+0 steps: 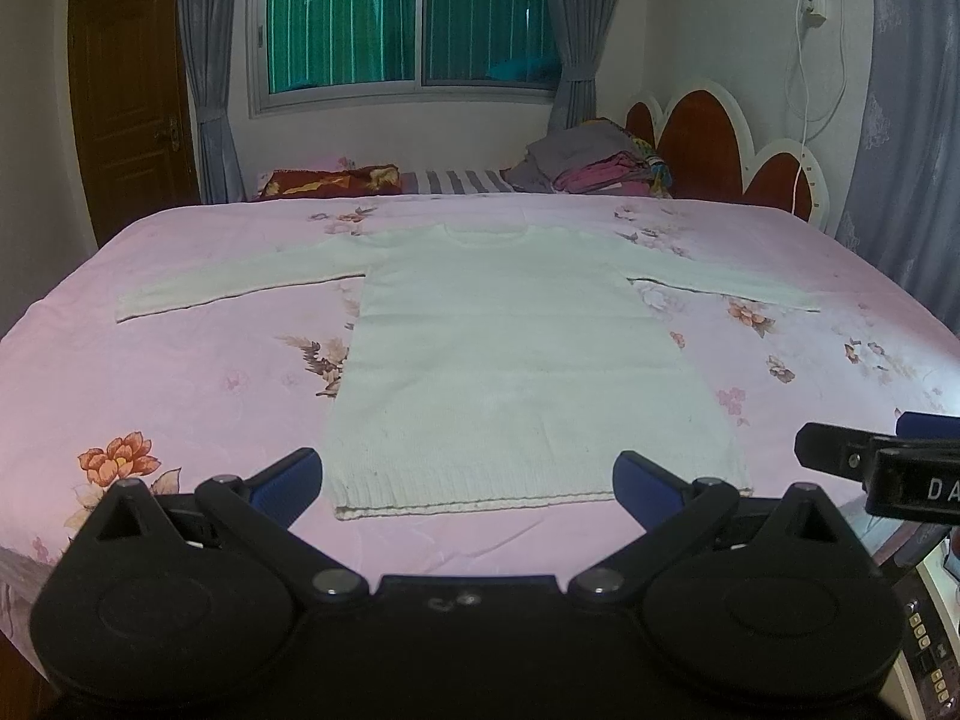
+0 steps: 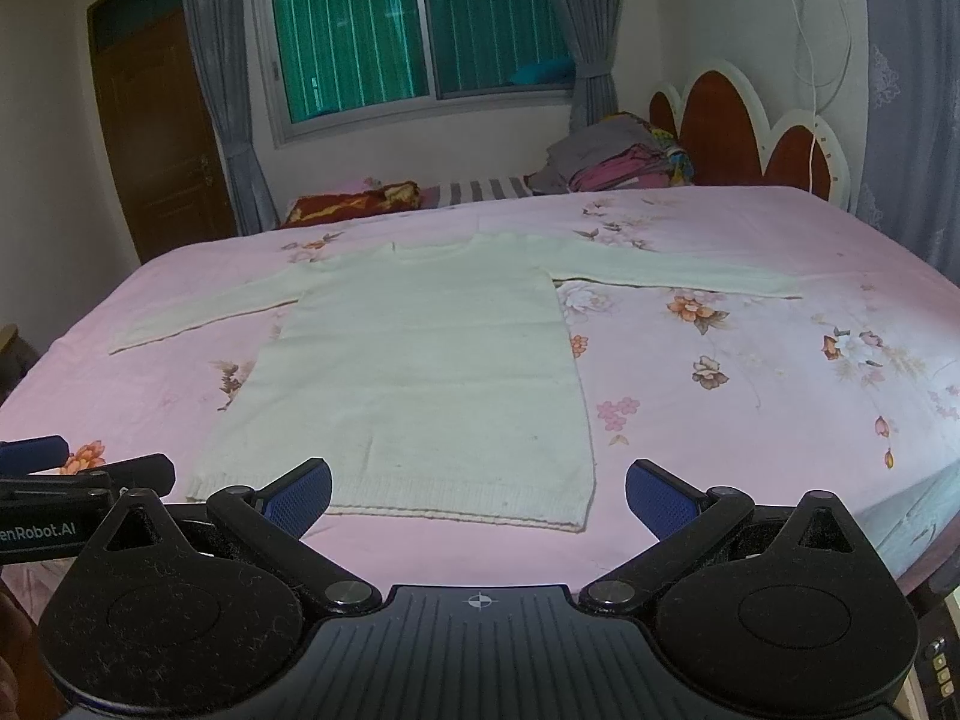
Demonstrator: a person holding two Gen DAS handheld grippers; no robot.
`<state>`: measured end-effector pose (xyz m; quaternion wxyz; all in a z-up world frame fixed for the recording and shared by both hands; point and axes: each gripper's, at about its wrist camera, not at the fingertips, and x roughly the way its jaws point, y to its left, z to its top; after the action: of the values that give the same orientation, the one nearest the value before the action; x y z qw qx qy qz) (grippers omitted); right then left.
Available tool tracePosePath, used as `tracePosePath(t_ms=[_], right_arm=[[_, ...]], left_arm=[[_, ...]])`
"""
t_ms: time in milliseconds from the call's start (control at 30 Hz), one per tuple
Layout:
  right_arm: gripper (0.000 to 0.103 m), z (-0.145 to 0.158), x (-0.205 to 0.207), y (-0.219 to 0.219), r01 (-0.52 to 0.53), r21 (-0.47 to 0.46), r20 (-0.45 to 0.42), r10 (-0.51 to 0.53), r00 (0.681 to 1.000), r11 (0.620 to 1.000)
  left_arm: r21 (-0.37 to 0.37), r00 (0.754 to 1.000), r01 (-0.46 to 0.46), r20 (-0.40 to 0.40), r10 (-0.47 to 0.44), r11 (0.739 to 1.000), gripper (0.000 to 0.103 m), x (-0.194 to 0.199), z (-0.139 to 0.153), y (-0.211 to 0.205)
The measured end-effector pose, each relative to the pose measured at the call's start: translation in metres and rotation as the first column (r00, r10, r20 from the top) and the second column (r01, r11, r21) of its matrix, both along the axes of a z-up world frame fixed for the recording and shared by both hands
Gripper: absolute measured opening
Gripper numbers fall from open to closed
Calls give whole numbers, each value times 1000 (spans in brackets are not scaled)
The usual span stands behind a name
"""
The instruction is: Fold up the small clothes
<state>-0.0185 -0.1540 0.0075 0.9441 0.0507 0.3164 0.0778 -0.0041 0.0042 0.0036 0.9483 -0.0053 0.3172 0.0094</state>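
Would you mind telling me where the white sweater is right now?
The sweater lies flat mid-bed on the pink sheet, sleeves spread, hem toward both open grippers; in the right wrist view it sits left of centre, collar toward the window.

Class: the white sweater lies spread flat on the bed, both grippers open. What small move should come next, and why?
Probably the left gripper moves toward the left sleeve to fold it inward: the sweater lies flat, both sleeves outstretched, and the right gripper is equally empty.
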Motion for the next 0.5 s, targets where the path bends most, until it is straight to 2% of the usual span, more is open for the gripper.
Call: tracePosePath(t_ms=[500], right_arm=[[103, 1, 0, 2, 1, 2, -2, -1, 1000, 1000]], left_arm=[[-2, 1000, -1, 4, 1, 1000, 103, 0, 1, 3]])
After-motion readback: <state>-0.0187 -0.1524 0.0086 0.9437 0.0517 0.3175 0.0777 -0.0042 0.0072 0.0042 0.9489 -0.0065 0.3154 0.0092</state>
